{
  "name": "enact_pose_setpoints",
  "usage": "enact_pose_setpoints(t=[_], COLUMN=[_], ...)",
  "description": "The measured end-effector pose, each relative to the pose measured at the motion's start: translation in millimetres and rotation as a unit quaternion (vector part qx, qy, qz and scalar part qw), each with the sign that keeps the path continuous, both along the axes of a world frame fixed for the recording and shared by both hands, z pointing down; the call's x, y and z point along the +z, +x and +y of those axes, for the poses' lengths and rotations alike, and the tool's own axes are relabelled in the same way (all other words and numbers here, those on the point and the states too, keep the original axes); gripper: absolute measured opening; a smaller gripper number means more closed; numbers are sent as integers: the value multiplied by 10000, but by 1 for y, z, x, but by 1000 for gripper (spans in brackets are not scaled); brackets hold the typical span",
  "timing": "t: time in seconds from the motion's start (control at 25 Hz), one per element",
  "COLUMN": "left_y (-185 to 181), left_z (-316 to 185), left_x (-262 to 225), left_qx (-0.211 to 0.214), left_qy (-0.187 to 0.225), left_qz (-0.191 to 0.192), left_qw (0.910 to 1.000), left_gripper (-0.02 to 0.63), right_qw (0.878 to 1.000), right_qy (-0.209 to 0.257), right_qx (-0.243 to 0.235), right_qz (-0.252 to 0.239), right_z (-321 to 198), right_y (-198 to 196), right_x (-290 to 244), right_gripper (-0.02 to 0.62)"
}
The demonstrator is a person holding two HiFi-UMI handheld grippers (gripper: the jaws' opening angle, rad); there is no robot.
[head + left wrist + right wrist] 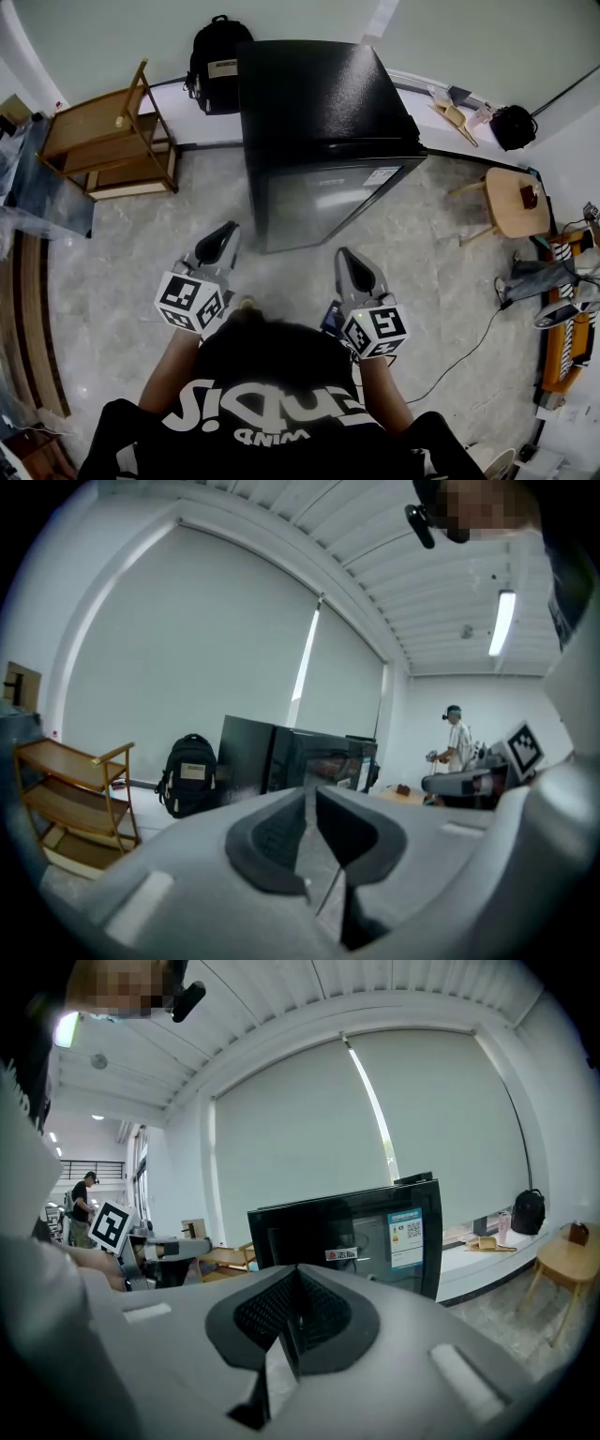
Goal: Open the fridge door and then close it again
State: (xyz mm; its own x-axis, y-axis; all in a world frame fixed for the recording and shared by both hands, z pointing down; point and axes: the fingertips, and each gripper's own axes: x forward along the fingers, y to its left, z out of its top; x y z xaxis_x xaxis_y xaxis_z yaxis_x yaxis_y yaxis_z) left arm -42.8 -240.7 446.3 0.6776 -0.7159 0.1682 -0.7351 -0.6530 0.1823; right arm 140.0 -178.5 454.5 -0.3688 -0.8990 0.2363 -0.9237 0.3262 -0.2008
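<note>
A small black fridge [323,103] stands on the floor ahead of me, its glossy door [328,202] closed and facing me. The left gripper view shows the fridge [300,757] beyond the jaws, and so does the right gripper view [361,1237]. My left gripper [225,234] hovers short of the door's left side. In its own view the left gripper [310,799] has a slim gap between the pads with nothing in it. My right gripper [345,255] hangs before the door's right half. Its own view shows the right gripper [295,1279] with pads pressed together, empty.
A wooden shelf rack [108,141] stands at the left, and a black backpack [217,66] leans on the wall behind the fridge. A round wooden stool [517,202] and a black bag [514,127] are at the right. A cable [469,347] crosses the floor. Another person [457,742] stands far off.
</note>
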Motion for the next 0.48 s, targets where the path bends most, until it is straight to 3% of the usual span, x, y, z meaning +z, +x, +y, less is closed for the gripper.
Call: enact_pose_setpoints(t=[0.48], left_y=[-27], left_z=[16], left_x=[7], left_qx=[-331], left_qy=[26], left_qz=[-245], left_qw=[9992], left_gripper=[2], right_qw=[9998], right_qy=[162], right_qx=[93], right_qz=[1], right_z=[1], right_y=[-2], right_x=[-5], right_gripper=[-2])
